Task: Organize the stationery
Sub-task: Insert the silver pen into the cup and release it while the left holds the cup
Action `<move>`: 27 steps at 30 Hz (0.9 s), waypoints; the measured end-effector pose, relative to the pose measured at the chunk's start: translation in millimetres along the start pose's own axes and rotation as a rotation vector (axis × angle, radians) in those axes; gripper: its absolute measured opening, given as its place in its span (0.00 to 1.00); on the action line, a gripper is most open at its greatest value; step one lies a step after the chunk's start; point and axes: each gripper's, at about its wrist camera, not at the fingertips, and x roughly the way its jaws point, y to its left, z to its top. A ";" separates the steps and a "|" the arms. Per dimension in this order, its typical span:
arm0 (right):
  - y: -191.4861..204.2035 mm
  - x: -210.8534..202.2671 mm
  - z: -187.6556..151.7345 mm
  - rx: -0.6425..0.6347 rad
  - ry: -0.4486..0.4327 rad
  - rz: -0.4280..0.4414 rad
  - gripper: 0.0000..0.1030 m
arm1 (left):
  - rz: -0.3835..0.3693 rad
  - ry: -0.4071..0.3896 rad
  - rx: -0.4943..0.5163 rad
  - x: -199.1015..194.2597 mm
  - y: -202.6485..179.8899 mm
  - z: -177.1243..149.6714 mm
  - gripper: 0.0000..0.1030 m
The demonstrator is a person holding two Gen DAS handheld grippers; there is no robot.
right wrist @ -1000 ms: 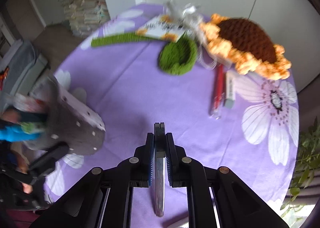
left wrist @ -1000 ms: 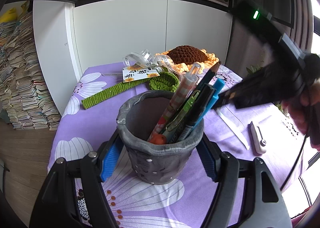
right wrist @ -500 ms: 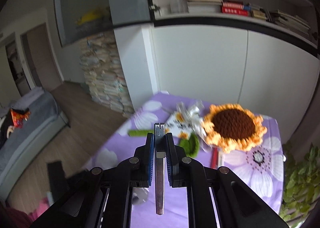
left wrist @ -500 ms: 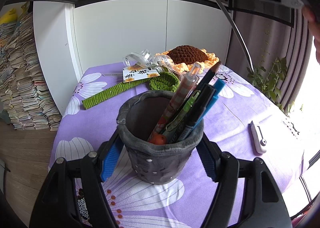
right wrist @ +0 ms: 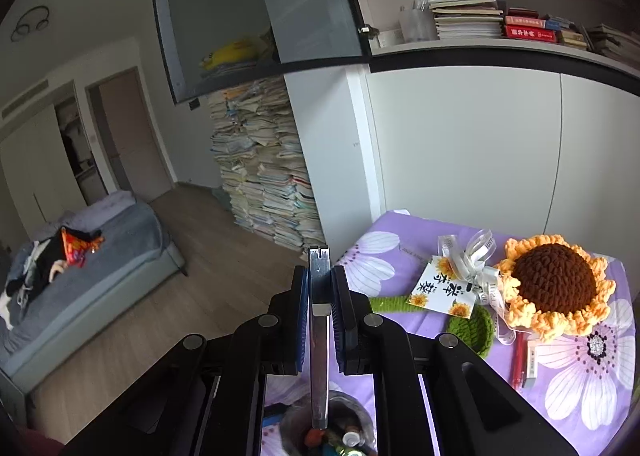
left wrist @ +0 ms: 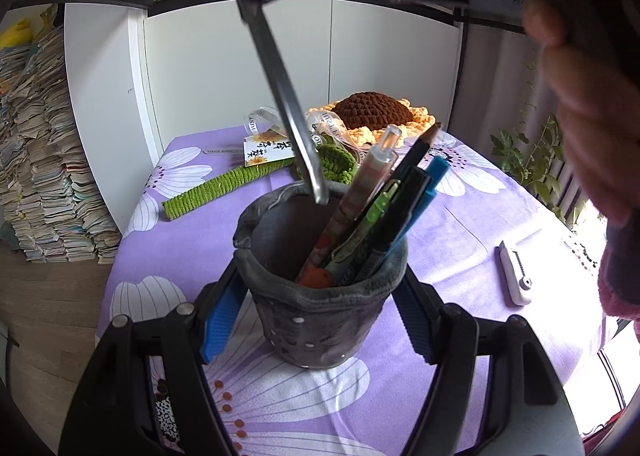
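Observation:
My left gripper (left wrist: 316, 316) is shut on a grey pen holder (left wrist: 320, 296) that stands on the purple flowered tablecloth (left wrist: 460, 224). The holder contains several pens and a pencil (left wrist: 384, 208). My right gripper (right wrist: 320, 288) is shut on a flat metal ruler (right wrist: 319, 356), seen from the left wrist view (left wrist: 288, 104) hanging down from above. The ruler's lower end sits just over the holder's open mouth (right wrist: 332, 428).
A white utility knife (left wrist: 514, 276) lies right of the holder. A crochet sunflower (right wrist: 554, 288), its green stem (left wrist: 224, 188), a ribboned card (right wrist: 444, 288), a red pen (right wrist: 519, 360) and an eraser (right wrist: 532, 360) lie at the back. A book pile (right wrist: 264, 176) stands by the table.
My right gripper has swung the ruler from the table up over the holder and lowered it, so its end now hangs at the holder's mouth. The left gripper has stayed still.

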 end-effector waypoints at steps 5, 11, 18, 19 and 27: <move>-14.1 4.8 -14.5 0.026 0.003 0.025 0.12 | -0.005 0.008 -0.013 1.9 1.5 1.8 0.69; -14.0 -8.6 -30.5 -0.014 -0.018 -0.007 0.12 | 0.000 0.010 -0.010 3.1 0.2 2.1 0.69; -11.8 -31.9 -44.5 -0.013 -0.007 -0.036 0.12 | 0.006 0.016 -0.008 2.9 0.1 2.7 0.69; -11.4 -32.1 -47.0 -0.017 0.006 -0.042 0.12 | 0.008 0.016 -0.007 2.8 -0.2 2.0 0.69; -14.4 -30.0 -60.2 -0.002 0.098 -0.069 0.12 | 0.010 0.019 -0.008 2.6 0.2 1.6 0.69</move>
